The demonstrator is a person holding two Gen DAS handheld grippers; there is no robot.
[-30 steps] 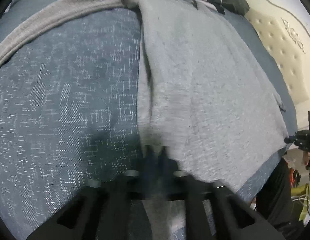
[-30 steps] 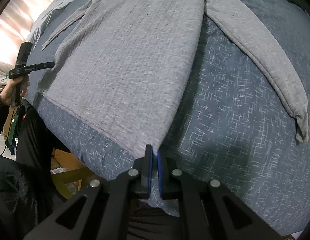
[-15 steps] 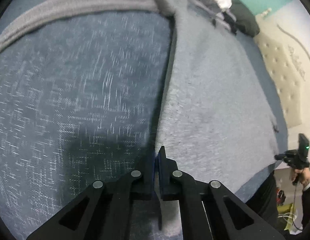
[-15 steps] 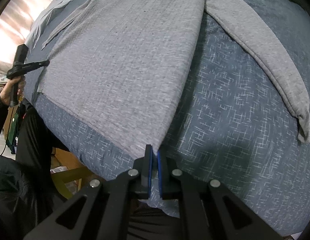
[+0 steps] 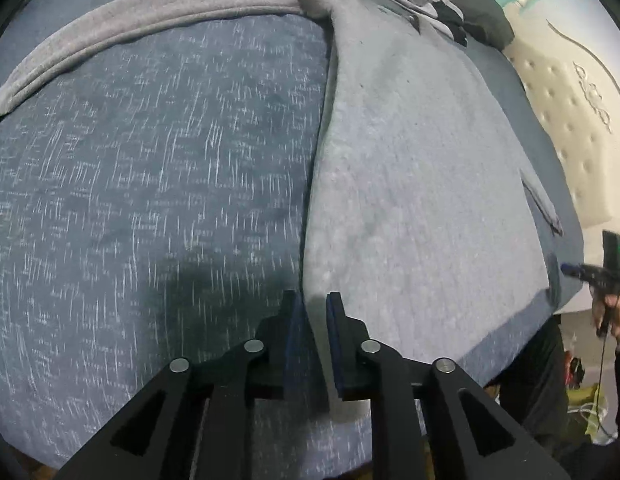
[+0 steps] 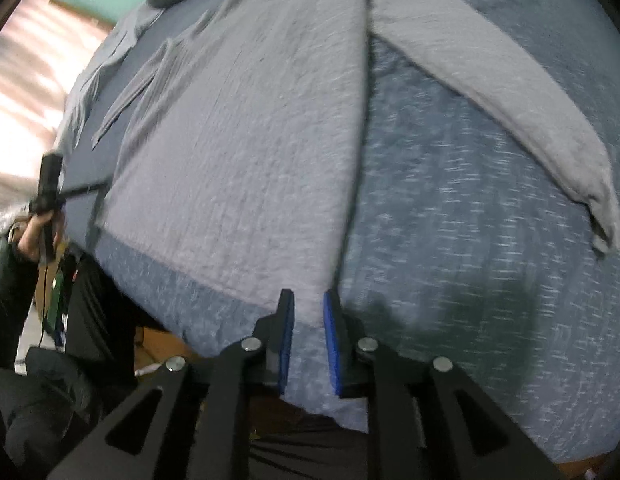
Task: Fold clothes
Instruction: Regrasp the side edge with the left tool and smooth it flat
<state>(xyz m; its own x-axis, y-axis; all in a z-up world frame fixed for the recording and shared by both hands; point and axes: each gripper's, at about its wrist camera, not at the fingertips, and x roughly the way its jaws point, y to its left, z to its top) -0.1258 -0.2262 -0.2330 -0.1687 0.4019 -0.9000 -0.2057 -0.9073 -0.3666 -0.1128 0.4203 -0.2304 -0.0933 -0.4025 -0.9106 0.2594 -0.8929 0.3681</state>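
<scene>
The grey sweater [image 6: 246, 140] lay flat at the bed's [image 5: 150, 180] near edge. Both hand-held grippers, left [image 5: 312, 312] and right [image 6: 308, 308], had just been opening narrowly around its hem corners; a trailing pad could drag them askew.

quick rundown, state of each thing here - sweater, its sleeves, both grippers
grey sweater: spread flat on the blue bedspread, not yet folded
sleeve: stretched out sideways, flat
other sleeve: stretched out sideways, flat
left gripper: jaws just opened, hem corner between them, not pinched
right gripper: jaws just opened, other hem corner between them, not pinched
</scene>
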